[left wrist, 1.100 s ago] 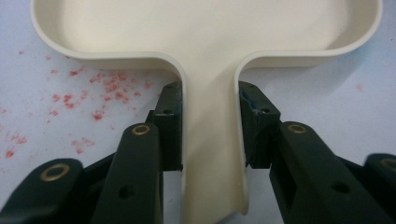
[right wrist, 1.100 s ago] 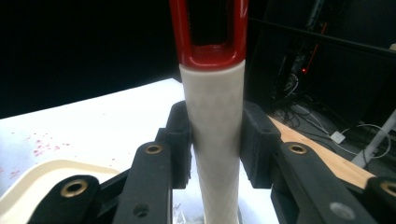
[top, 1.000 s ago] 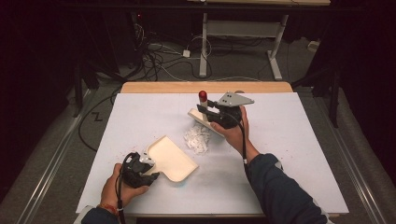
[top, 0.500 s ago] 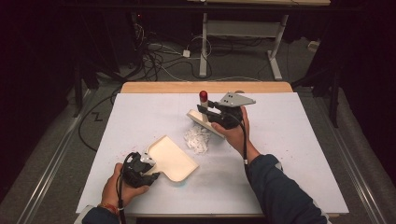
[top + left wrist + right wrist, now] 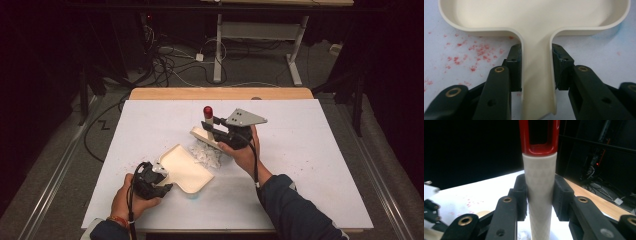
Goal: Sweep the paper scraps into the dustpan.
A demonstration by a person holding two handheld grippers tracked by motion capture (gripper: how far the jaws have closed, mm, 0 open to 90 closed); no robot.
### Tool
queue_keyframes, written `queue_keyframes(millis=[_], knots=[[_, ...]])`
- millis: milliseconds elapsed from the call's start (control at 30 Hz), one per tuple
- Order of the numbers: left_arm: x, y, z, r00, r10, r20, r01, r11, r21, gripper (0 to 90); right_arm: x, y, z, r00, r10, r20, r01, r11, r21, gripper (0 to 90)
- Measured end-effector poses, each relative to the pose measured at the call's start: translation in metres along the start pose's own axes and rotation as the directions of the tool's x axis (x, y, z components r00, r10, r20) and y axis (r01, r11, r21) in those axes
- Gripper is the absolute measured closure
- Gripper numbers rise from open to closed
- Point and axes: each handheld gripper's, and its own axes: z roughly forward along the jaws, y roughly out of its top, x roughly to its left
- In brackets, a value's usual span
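— Since a moment ago, the right gripper [image 5: 216, 131] has slid its brush [image 5: 204, 134] a little across the table toward the white scraps [image 5: 206, 155]; the left hand hasn't budged.

— What is the right gripper holding, exactly?

— Its jaws are clamped on the brush handle [image 5: 540, 192], a white textured shaft with a red end [image 5: 539, 137] that stands up above the pads. In the high view the brush's pale head sits low at the upper edge of the scrap pile.

— And the left gripper [image 5: 536, 67]?

— Closed on the stem of the cream dustpan [image 5: 534, 22], one pad pressing each side of the handle. The pan lies flat on the white table [image 5: 310, 145], near the front left, its open mouth facing the scraps.

— How close are pan and pile?

— Just beside each other; the pile lies between the pan's mouth and the brush head.

— Anything else on the surface?

— Fine red crumbs [image 5: 474, 53] speckle the sheet beside the dustpan's handle.
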Motion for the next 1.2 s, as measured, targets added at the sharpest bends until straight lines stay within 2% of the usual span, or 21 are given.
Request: queue_keyframes(millis=[33, 67, 100, 200, 233, 300, 367, 433, 600, 833, 933, 1067, 1100, 1200], knots=[[0.0, 0.001, 0.0, 1.0, 0.004, -0.003, -0.004, 1.0, 0.001, 63.6, 0.01, 0.0, 0.001, 1.0, -0.005, -0.003, 0.005, 1.0, 0.0, 68.8], [-0.001, 0.001, 0.0, 1.0, 0.003, -0.002, -0.003, 1.0, 0.004, 63.6, 0.01, 0.0, 0.001, 1.0, -0.005, -0.003, 0.005, 1.0, 0.0, 68.8], [-0.001, 0.001, 0.0, 1.0, 0.003, -0.001, -0.003, 1.0, 0.005, 63.6, 0.019, 0.0, 0.002, 0.9999, -0.011, -0.011, 0.011, 1.0, -0.007, 68.8], [-0.003, 0.003, 0.002, 1.0, -0.002, -0.002, 0.002, 1.0, 0.004, 63.6, 0.033, 0.0, 0.004, 0.9993, -0.021, -0.032, 0.021, 1.0, -0.01, 68.7], [-0.003, 0.004, 0.002, 1.0, -0.004, -0.002, 0.004, 1.0, 0.001, 63.6, 0.033, 0.0, 0.004, 0.9993, -0.021, -0.032, 0.021, 1.0, -0.01, 68.7], [-0.004, 0.004, 0.003, 1.0, 0.0, -0.003, 0.0, 1.0, 0.0, 63.6, 0.046, 0.001, 0.006, 0.9987, -0.029, -0.042, 0.028, 0.999, -0.017, 68.8], [-0.004, 0.004, 0.002, 1.0, -0.003, -0.001, 0.003, 1.0, -0.002, 63.6, 0.05, 0.001, 0.006, 0.9984, -0.035, -0.043, 0.034, 0.999, -0.019, 68.8], [-0.004, 0.004, 0.002, 1.0, -0.006, 0.0, 0.006, 1.0, -0.004, 63.6, 0.061, 0.001, 0.008, 0.9972, -0.068, -0.033, 0.067, 0.998, -0.01, 68.7], [-0.004, 0.004, 0.001, 0.9999, -0.012, 0.001, 0.012, 0.9998, -0.013, 63.6, 0.068, 0.004, 0.008, 0.9969, -0.072, -0.032, 0.071, 0.997, -0.013, 69.1], [-0.004, 0.004, 0.001, 0.9999, -0.011, -0.001, 0.011, 0.9999, -0.01, 63.5, 0.068, 0.009, 0.004, 0.998, -0.045, -0.044, 0.043, 0.998, -0.042, 69.9], [-0.004, 0.004, 0.001, 0.9999, -0.01, -0.002, 0.01, 0.9999, -0.01, 63.5, 0.071, 0.01, 0.003, 0.997, -0.072, -0.029, 0.071, 0.997, -0.038, 70.0], [-0.004, 0.004, 0.001, 1.0, -0.006, -0.004, 0.006, 0.9999, -0.009, 63.6, 0.068, 0.013, -0.001, 0.9975, -0.066, -0.026, 0.065, 0.997, -0.039, 70.0], [-0.004, 0.004, 0.001, 1.0, -0.007, -0.003, 0.007, 0.9999, -0.009, 63.5, 0.067, 0.014, -0.002, 0.997, -0.076, -0.017, 0.075, 0.996, -0.043, 70.0], [-0.004, 0.003, 0.002, 1.0, -0.007, -0.003, 0.007, 0.9999, -0.009, 63.6, 0.062, 0.018, -0.007, 0.9978, -0.066, -0.002, 0.065, 0.996, -0.055, 70.0]])
